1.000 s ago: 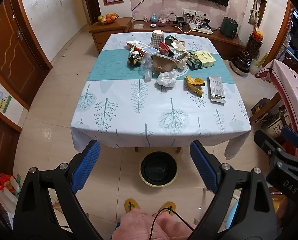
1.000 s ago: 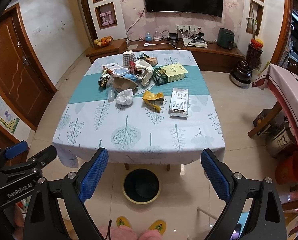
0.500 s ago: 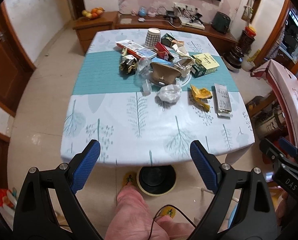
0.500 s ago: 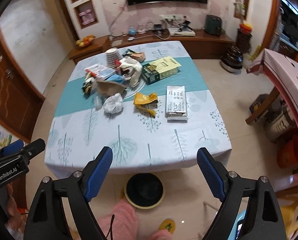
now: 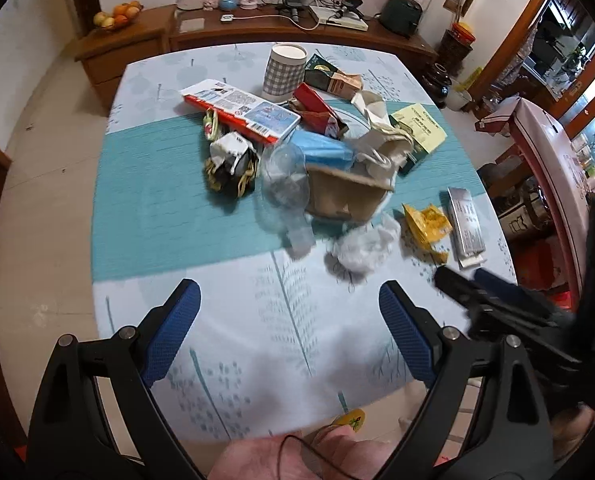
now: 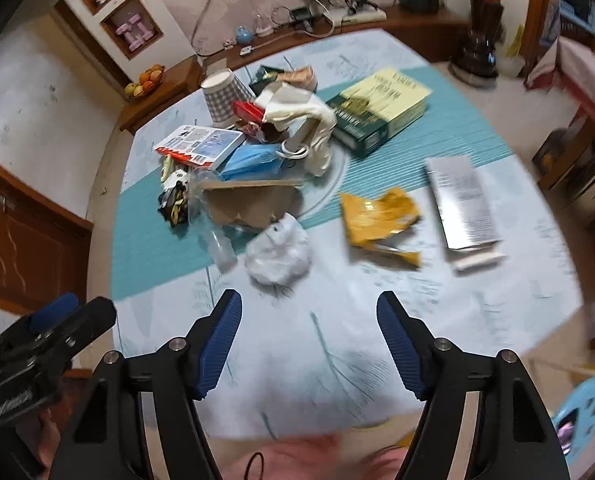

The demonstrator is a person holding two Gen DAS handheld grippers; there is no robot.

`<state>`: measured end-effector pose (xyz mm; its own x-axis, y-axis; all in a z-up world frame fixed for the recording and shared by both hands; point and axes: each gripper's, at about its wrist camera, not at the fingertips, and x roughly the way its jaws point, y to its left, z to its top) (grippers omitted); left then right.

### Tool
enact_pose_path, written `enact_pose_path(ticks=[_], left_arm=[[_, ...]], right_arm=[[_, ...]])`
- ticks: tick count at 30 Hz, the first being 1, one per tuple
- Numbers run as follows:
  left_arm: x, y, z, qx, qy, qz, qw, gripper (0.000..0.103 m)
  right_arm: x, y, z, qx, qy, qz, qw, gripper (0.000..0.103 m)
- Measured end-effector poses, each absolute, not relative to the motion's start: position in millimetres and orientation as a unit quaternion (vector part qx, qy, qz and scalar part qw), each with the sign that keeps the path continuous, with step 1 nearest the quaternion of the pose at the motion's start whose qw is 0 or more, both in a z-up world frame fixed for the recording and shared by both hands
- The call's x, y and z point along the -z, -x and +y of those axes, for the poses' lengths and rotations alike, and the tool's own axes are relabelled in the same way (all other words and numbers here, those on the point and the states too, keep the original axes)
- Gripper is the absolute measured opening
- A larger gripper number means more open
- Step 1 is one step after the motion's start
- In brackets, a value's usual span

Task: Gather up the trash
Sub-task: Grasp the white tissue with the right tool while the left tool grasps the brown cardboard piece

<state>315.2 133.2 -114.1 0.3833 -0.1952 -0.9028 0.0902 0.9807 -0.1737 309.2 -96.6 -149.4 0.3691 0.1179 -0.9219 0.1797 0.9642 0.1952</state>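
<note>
So both grippers had swung in from standing back by the floor bin to hanging right over the bench [image 5: 145, 208], angled down at the mess. The bin that showed under the bench edge a second earlier had dropped out of both views.

The left gripper [image 5: 289, 332] had its fingers wide apart with nothing between them, just tablecloth below. The right gripper [image 6: 309, 344] was closing its fingers a bit as it came in, but they were still clearly apart and empty too.

Trash was all untouched: the crumpled white wad [image 6: 277, 254] sat nearest, just ahead of the right gripper, with the yellow wrapper [image 6: 379, 216] beside it and the silver box [image 6: 463, 204] further right. The main pile sat behind: cardboard piece [image 6: 249, 204], blue mask [image 6: 253, 160], clear plastic cup [image 5: 285, 180], checked paper cup [image 5: 284, 72], green and yellow box [image 6: 381, 108].

My read: the approach was basically done and nothing was collected yet. The white wad looked like the likely first grab, probably for the right side.
</note>
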Motion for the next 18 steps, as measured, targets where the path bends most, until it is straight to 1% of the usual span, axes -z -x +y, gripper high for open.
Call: enact_pose_path(ticks=[4,8,10,12,13,14,15,16,18], left_arm=[[122,-348,134,0.102,0.06,0.551,0.826,0.089],[127,-371,130,0.108,0.051,0.551,0.826,0.089],[133,-380,129,0.113,0.047,0.556,0.822,0.089],[137,-385,129,0.118,0.047,0.561,0.818,0.089],[139,-389,128,0.121,0.048,0.564,0.816,0.089],[141,-391,128,0.123,0.05,0.566,0.814,0.089],[142,-394,128,0.125,0.051,0.568,0.812,0.089],[143,-397,127,0.127,0.054,0.57,0.81,0.089],[146,-402,126,0.131,0.063,0.575,0.805,0.089]], right_arm=[[181,-340,-91,0.019,-0.157,0.566,0.809,0.072],[214,-366,-91,0.034,-0.168,0.584,0.794,0.071],[231,-376,-91,0.035,-0.182,0.593,0.783,0.068],[242,-383,-91,0.031,-0.192,0.602,0.774,0.058],[249,-386,-91,0.025,-0.201,0.607,0.768,0.055],[253,-387,-91,0.017,-0.21,0.608,0.765,0.049],[255,-388,-92,0.011,-0.215,0.609,0.763,0.044],[257,-388,-92,0.012,-0.215,0.61,0.763,0.043],[254,-386,-91,0.01,-0.213,0.607,0.766,0.032]])
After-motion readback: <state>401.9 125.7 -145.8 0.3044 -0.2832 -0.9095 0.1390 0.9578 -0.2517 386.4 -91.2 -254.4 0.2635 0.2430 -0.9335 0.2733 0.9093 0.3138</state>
